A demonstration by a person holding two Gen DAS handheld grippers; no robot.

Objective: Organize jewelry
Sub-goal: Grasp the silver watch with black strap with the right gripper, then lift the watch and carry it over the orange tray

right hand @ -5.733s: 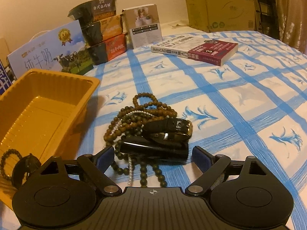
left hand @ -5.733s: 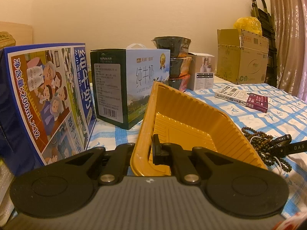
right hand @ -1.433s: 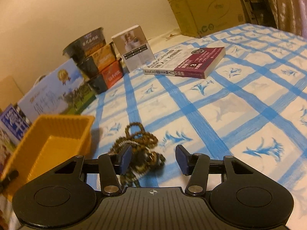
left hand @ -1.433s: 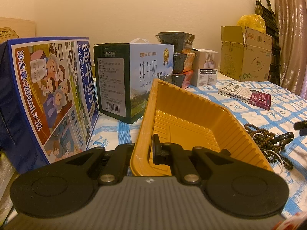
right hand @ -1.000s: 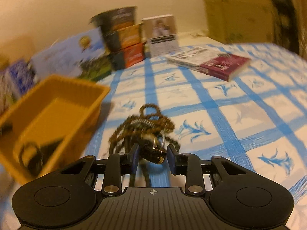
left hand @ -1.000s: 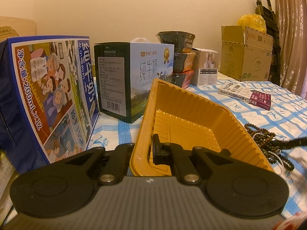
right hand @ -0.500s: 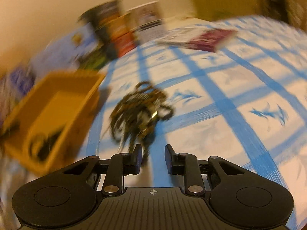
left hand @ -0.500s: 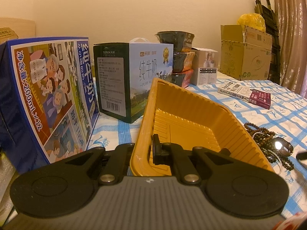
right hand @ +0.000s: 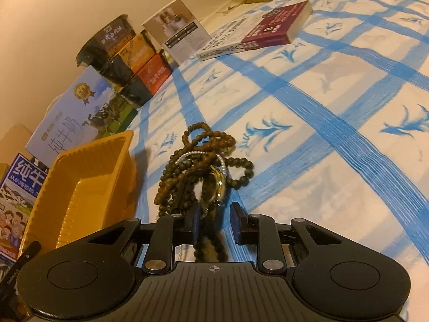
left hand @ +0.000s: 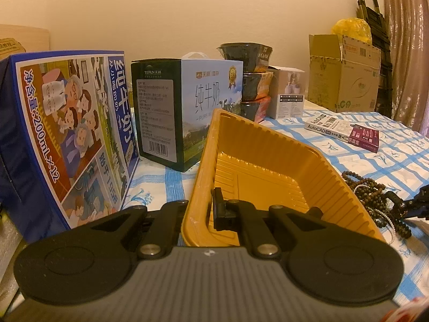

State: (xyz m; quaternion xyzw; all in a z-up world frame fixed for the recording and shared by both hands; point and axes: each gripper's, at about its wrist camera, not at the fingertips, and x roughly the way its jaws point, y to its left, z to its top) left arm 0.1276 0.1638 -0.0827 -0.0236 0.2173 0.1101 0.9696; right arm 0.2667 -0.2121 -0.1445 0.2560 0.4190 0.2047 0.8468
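The left gripper (left hand: 199,209) is pinching the near wall of a ribbed yellow plastic tray (left hand: 268,166), tipping it up. The right gripper (right hand: 214,225), tilted, is hovering low with jaws slightly parted around a dangling bead strand, not visibly clamping. The tangled wooden bead necklaces (right hand: 198,166) are lying on the blue-checked cloth (right hand: 335,123) just beside the tray, with open cloth to the right.

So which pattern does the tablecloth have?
Tablecloth: white with a blue check and blue motifs, clearest in the right wrist view.
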